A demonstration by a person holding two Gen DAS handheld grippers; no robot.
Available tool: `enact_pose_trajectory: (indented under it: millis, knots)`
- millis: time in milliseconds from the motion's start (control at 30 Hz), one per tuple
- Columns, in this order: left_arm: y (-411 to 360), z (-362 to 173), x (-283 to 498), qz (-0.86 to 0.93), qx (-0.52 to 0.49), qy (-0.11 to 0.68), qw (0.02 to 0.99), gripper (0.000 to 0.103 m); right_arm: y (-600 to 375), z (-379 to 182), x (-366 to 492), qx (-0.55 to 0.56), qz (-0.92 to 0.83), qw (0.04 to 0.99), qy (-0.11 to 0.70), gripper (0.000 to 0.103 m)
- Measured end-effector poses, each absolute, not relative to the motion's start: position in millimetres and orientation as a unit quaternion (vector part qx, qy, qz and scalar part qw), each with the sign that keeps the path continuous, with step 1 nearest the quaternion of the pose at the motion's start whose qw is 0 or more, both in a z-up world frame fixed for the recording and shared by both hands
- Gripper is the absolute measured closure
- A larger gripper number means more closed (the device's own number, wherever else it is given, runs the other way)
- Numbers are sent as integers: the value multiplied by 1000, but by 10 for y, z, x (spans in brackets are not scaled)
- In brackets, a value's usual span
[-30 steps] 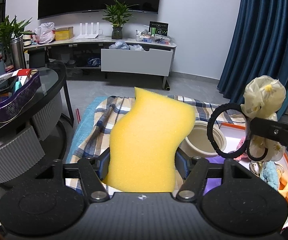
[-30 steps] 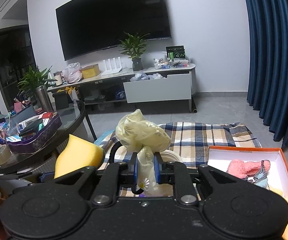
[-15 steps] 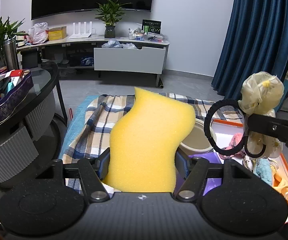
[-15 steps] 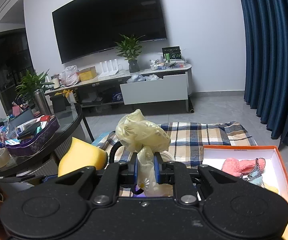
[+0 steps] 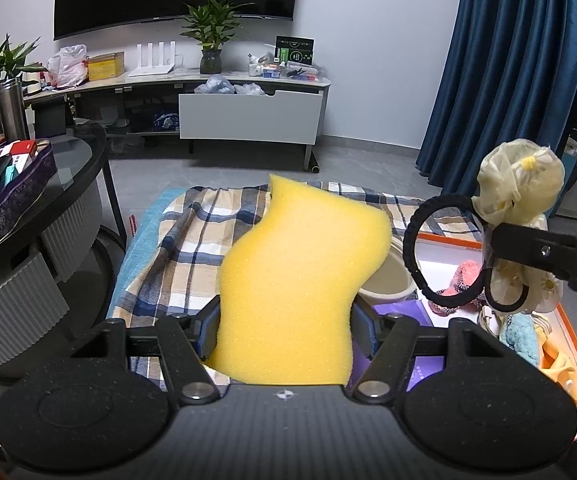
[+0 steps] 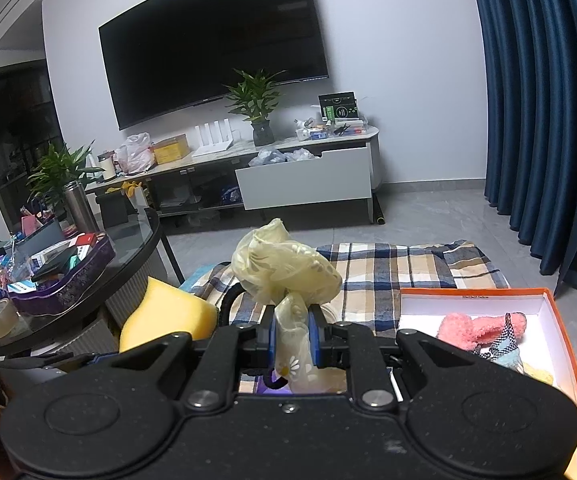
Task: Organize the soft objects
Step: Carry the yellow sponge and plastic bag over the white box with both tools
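My left gripper [image 5: 288, 330] is shut on a wavy yellow sponge [image 5: 300, 284], held upright above the plaid cloth [image 5: 192, 240]. My right gripper [image 6: 291, 338] is shut on a pale yellow daisy-print scrunchie [image 6: 284, 268] with black hair ties hanging from it [image 5: 436, 252]. In the left wrist view the right gripper's finger [image 5: 544, 252] reaches in from the right with the scrunchie [image 5: 520, 184]. The orange-rimmed box [image 6: 568, 320] at right holds a pink fluffy item [image 6: 472, 328] and other soft things. The sponge shows in the right wrist view [image 6: 164, 316].
A cream bucket [image 5: 388, 280] stands on the cloth behind the sponge. A round glass table [image 5: 36, 196] with a purple tray [image 6: 64, 276] is at left. A TV stand [image 5: 248, 116] lines the far wall. Blue curtains [image 6: 536, 100] hang at right.
Both grippers have drawn slightly back and up with their loads; the box and cloth sit lower and farther in view. Grips are unchanged.
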State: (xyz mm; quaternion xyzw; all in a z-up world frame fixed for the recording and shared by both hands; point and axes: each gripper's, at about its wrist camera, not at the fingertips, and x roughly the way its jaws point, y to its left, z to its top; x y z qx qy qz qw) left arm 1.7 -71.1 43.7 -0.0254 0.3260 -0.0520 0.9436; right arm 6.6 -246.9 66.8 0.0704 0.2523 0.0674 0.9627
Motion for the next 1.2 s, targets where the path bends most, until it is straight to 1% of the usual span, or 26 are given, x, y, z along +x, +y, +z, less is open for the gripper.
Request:
enact_pose_trajectory:
  millis: [1200]
  knots:
    - [-965, 432, 24, -102, -13, 325, 940, 37, -2748, 733, -65, 92, 21, 967, 238, 83]
